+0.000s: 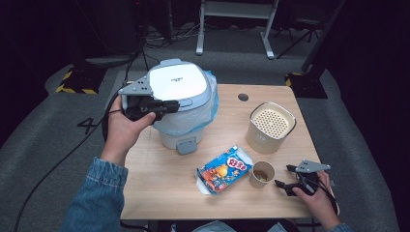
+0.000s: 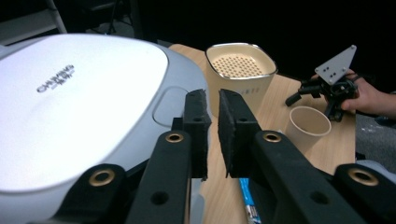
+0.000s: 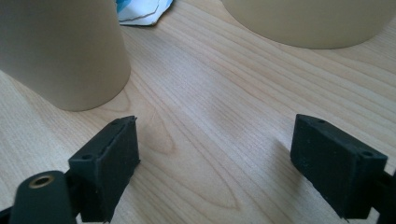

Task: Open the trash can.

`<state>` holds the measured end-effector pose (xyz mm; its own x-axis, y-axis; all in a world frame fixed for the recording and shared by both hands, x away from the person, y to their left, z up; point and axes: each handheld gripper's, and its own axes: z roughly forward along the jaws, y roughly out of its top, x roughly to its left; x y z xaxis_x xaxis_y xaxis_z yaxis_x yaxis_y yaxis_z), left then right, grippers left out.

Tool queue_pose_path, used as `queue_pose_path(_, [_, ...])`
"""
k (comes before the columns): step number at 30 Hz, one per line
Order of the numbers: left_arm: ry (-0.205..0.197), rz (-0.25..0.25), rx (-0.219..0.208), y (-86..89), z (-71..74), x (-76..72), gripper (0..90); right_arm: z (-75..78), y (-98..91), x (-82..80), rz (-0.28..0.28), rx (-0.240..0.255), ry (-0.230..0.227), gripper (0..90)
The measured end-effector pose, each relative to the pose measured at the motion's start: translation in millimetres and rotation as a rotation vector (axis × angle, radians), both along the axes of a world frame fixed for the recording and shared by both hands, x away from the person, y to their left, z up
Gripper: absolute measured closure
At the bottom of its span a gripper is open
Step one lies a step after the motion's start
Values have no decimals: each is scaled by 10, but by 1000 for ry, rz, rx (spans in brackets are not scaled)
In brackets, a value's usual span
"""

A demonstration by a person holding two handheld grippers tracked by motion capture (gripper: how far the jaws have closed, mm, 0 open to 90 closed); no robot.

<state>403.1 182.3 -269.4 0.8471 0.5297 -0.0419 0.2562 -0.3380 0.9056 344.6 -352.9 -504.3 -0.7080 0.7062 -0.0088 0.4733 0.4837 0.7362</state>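
Left gripper [image 1: 162,107], jaws nearly closed and empty, hovers at the bin lid [image 1: 176,81], upper left; right gripper [image 1: 289,179] rests open beside the paper cup [image 1: 261,174]. Next: likely opening the lid.

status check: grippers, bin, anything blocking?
Left gripper nearly shut, nothing between pads, at bin lid edge. Right gripper open, empty, low on table beside cup. Bin lid down. Nothing blocking.
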Motion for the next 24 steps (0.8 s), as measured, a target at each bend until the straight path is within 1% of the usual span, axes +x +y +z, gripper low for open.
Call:
queue_pose_path(4, [3,10,-18,-54,-16,104,858,0,0,0,0,0,0,156])
queue_pose_path(6, [4,9,-20,-64,-23,119,870,0,0,0,0,0,0,156])
queue_pose_path(7, [5,12,-25,-100,-47,147,877,0,0,0,0,0,0,156])
queue_pose_path(10, [7,21,-20,-138,-76,170,888,0,0,0,0,0,0,157])
queue_pose_path(11, [4,30,-15,-148,-87,177,888,0,0,0,0,0,0,157])
queue_pose_path(12, [1,52,-8,-175,-117,195,891,0,0,0,0,0,0,156])
queue_pose_path(13, [-2,63,-1,-185,-130,206,891,0,0,0,0,0,0,156])
queue_pose_path(15, [0,79,21,-207,-148,226,890,0,0,0,0,0,0,156])
queue_pose_path(18, [-3,82,37,-236,-154,234,886,0,0,0,0,0,0,156])
queue_pose_path(22, [-25,88,74,-266,-134,216,881,0,0,0,0,0,0,156])
queue_pose_path(24, [-17,93,72,-268,-132,216,883,0,0,0,0,0,0,156])
